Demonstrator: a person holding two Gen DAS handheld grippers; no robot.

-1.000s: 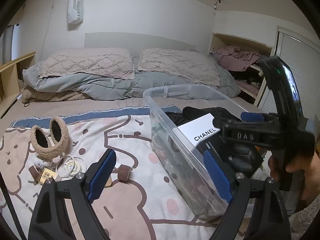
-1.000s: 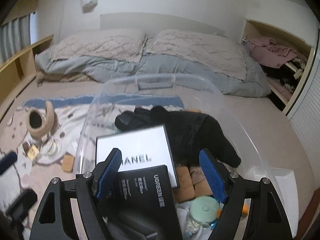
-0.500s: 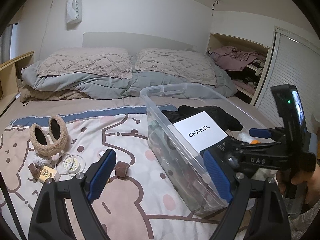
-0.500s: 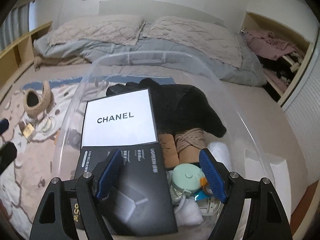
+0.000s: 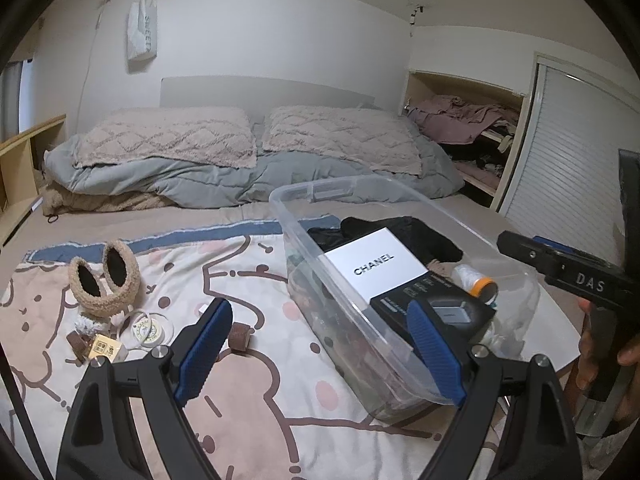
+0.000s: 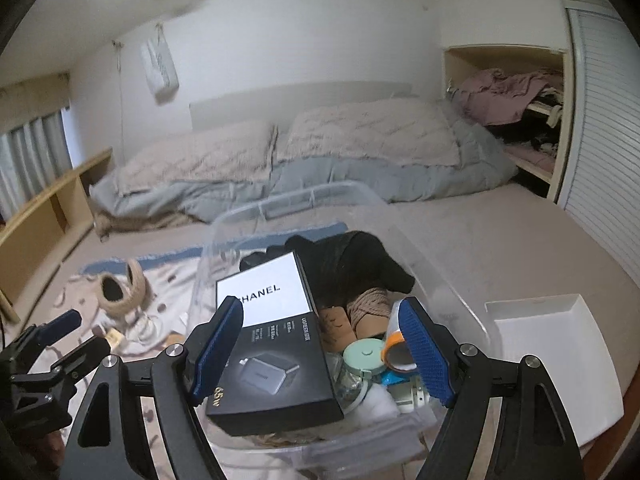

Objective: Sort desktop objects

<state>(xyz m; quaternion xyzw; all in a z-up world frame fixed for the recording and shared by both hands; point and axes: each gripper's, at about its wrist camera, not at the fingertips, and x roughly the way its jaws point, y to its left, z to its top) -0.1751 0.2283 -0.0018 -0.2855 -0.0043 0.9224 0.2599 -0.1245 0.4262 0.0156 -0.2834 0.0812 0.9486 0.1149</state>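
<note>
Two hand-held grippers: left hand-held gripper (image 5: 320,352) spread, empty; right hand-held gripper (image 6: 322,354) opening, nothing between. One clear plastic storage bin (image 5: 296,236) on bed: one black charger box (image 6: 276,376), one white lettered box (image 6: 264,294). Beyond, two tufted beige pillows (image 5: 168,140).

Your right gripper (image 6: 320,354), its jaws opening with nothing clamped between them, hangs over the clear plastic bin (image 6: 452,292), where a black UGREEN charger box (image 6: 276,376) overlaps a white CHANEL box (image 6: 264,294) beside a mint round container (image 6: 362,356).
</note>
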